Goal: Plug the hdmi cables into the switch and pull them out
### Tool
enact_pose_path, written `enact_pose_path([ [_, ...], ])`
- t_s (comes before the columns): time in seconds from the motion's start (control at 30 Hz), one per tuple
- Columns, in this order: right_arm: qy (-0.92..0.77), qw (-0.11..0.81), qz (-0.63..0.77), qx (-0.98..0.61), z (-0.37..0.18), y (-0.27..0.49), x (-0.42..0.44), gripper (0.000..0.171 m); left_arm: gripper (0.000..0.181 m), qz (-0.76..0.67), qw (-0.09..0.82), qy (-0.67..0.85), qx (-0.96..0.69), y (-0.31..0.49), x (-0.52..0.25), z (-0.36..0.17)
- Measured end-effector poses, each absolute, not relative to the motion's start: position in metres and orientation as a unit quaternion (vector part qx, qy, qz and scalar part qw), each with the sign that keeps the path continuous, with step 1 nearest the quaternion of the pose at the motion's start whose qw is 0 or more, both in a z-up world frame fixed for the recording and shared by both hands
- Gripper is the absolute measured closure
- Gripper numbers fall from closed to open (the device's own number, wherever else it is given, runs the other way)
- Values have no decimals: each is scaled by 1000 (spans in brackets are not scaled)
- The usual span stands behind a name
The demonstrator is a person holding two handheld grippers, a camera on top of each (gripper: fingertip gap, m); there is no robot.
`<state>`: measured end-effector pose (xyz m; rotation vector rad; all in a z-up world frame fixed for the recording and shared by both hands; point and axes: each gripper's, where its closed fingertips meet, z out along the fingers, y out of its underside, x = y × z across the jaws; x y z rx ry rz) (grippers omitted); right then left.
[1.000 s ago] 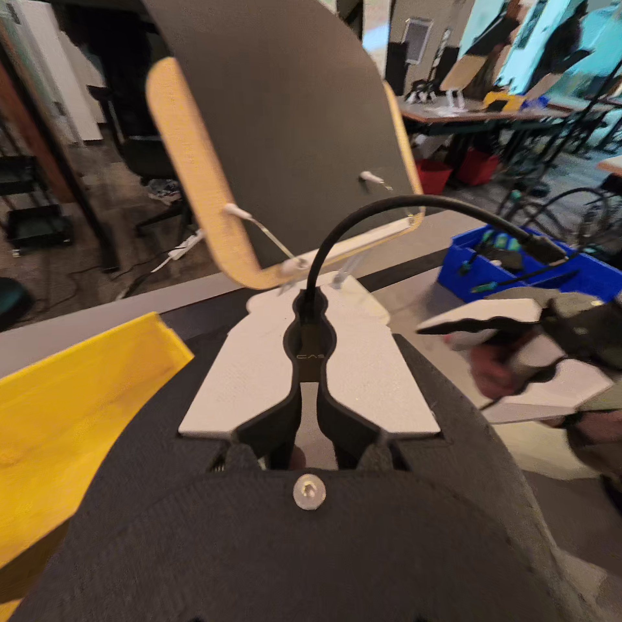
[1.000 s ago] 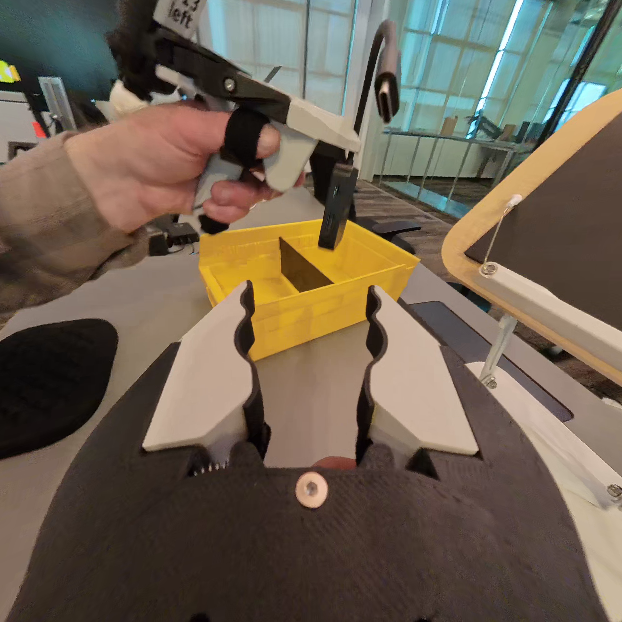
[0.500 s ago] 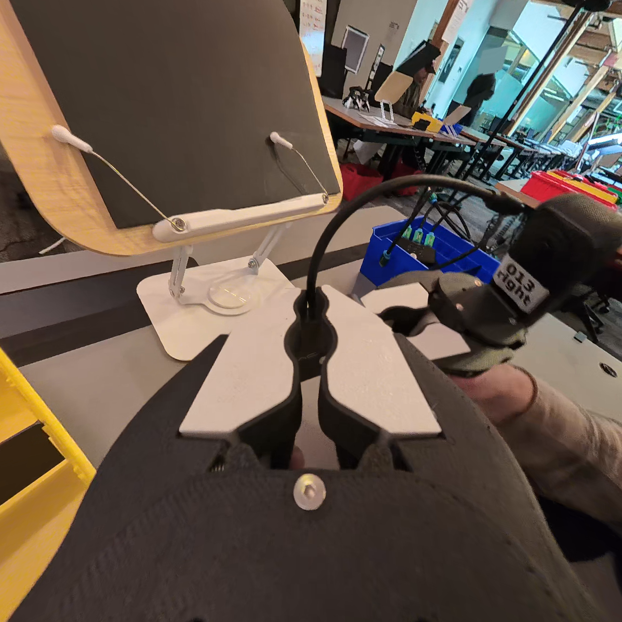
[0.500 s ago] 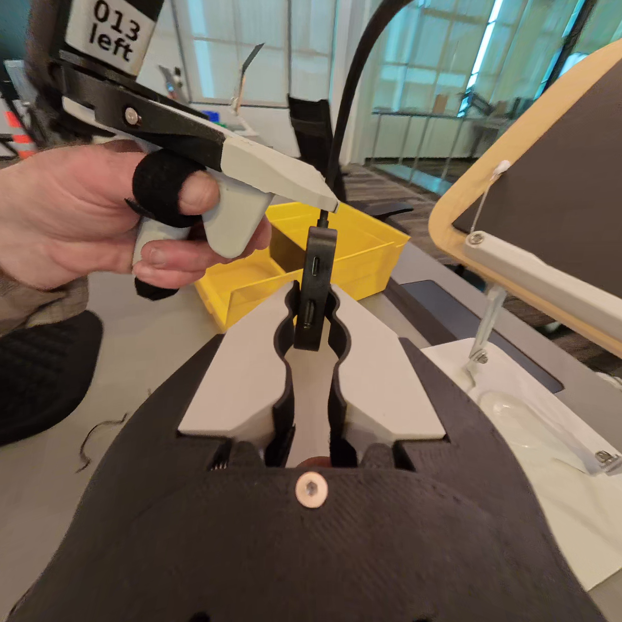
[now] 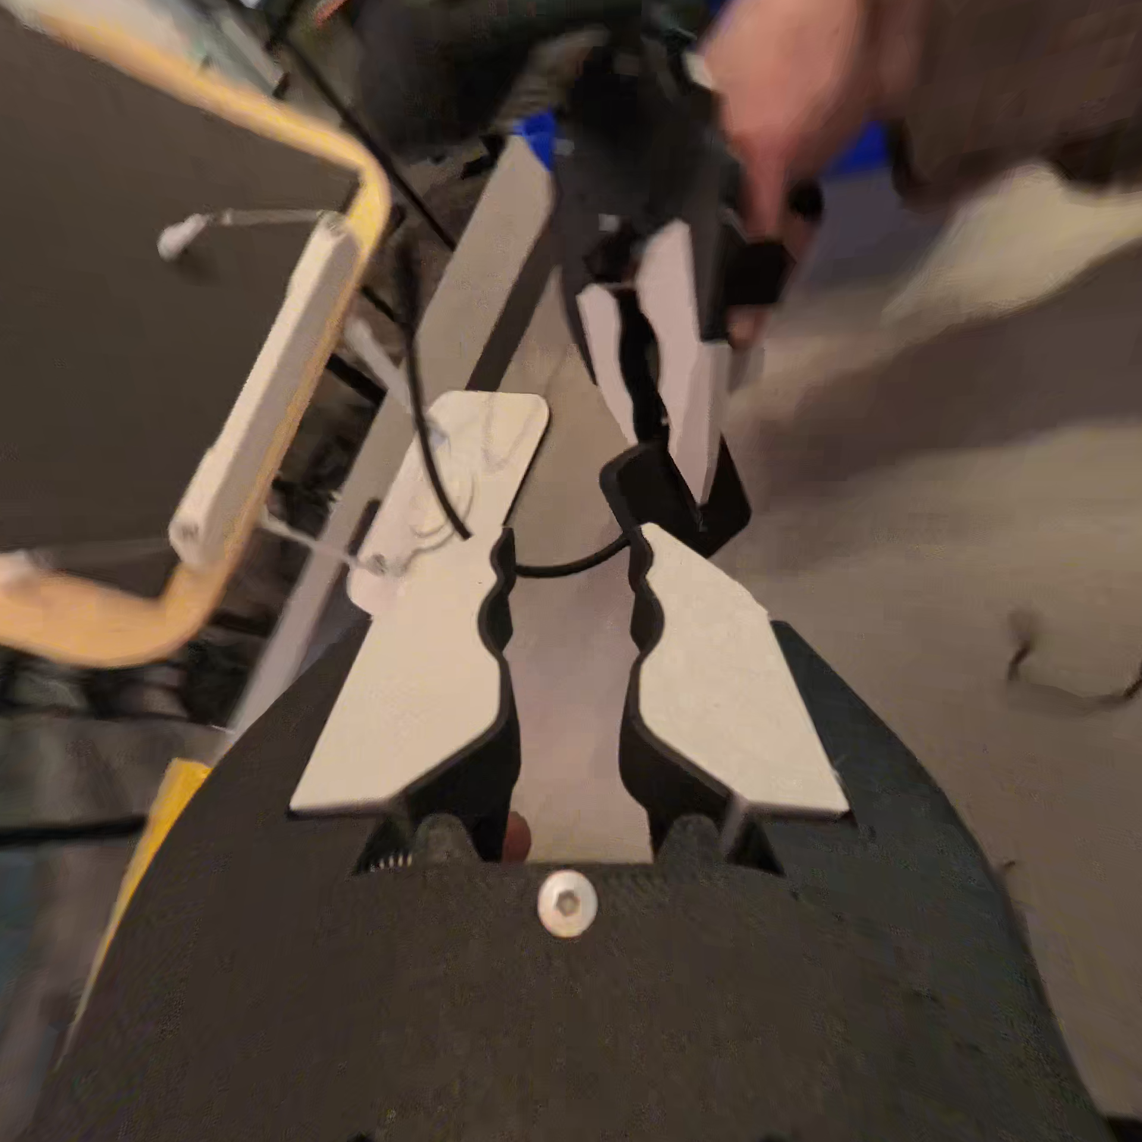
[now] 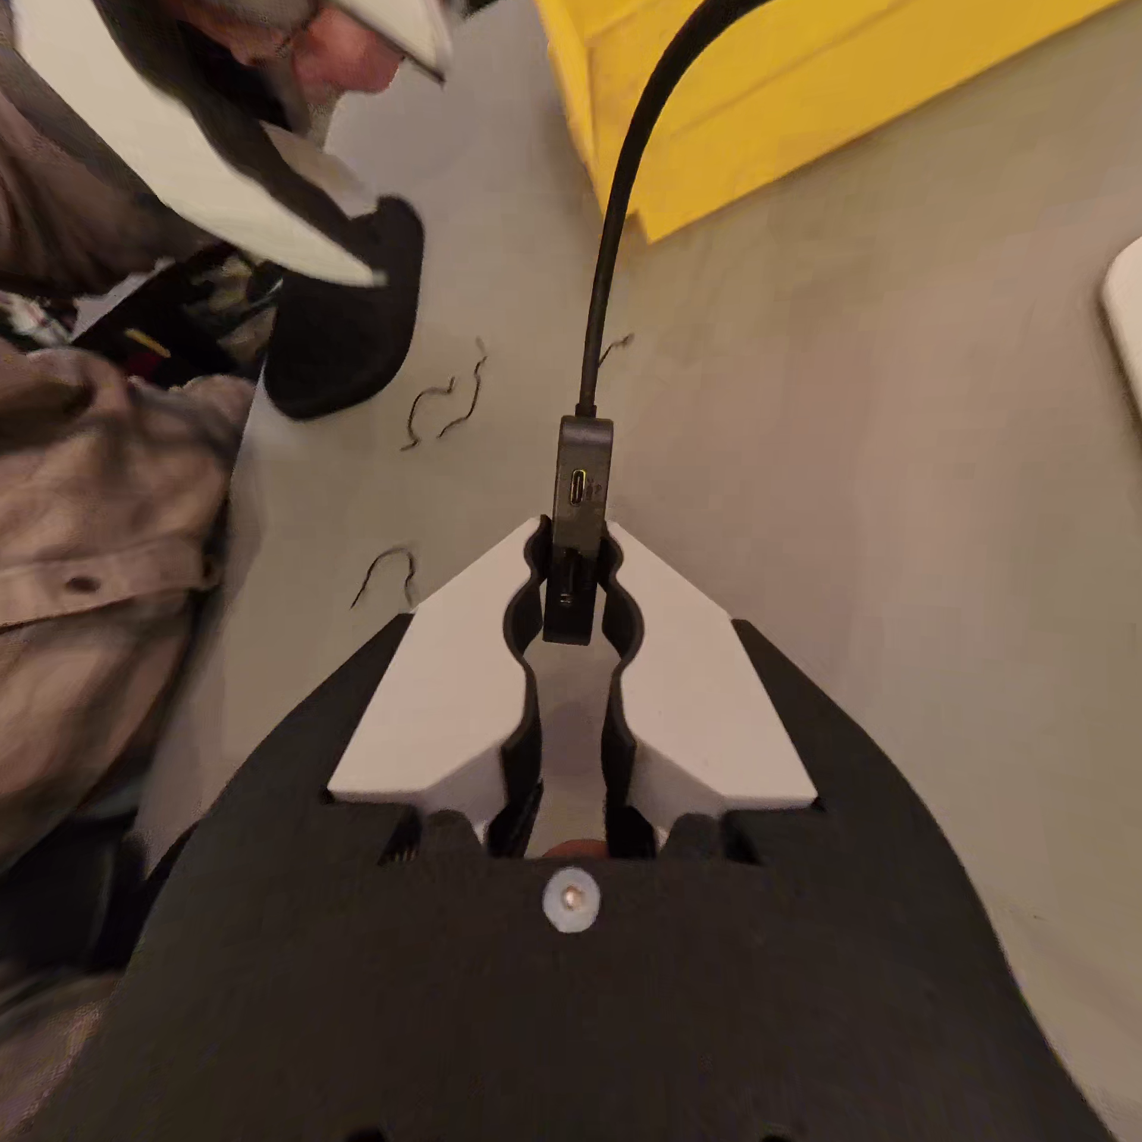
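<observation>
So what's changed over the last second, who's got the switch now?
The left tool let go of the cable and now stands open and empty. The right tool, open a second ago, closed on the black switch and holds it alone, low over the grey table. Both views swung downward. The cable stays attached to the switch; the yellow bin stays on the table.

The switch sits between the fingertips of the right gripper, above the table. Its cable runs forward past the bin, which stands on the table ahead. The left gripper lies to the left.
</observation>
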<state>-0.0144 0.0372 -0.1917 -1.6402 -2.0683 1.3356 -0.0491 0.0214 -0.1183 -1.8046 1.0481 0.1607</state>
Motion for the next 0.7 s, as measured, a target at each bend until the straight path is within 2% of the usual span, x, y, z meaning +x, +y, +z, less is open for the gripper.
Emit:
enact_pose_path([
  [0.1, -705, 43, 448, -548, -205, 30, -2, 160, 148, 222, 472, 567, -637, 23, -34, -141],
  [0.2, -716, -2, 462, -524, -214, 16, 8, 160, 145, 302, 402, 638, -583, 30, -37, -174],
  [0.27, -715, -17, 460, -525, -222, 15, 10, 159, 152, 305, 378, 664, -569, 30, -39, -191],
  [0.37, -703, -30, 475, -528, -226, 17, 12, 159, 179, 303, 366, 672, -568, 30, -39, -205],
  [0.4, -702, -34, 477, -529, -227, 18, 14, 159, 181, 302, 366, 670, -571, 31, -39, -210],
  [0.5, -711, -55, 461, -528, -236, 16, 23, 159, 178, 284, 362, 670, -583, 29, -33, -221],
  [0.63, -728, -81, 468, -495, -233, 4, 34, 160, 151, 255, 355, 669, -601, 25, -30, -231],
  [0.7, -740, -92, 455, -486, -236, -1, 39, 160, 154, 230, 343, 667, -620, 21, -31, -240],
])
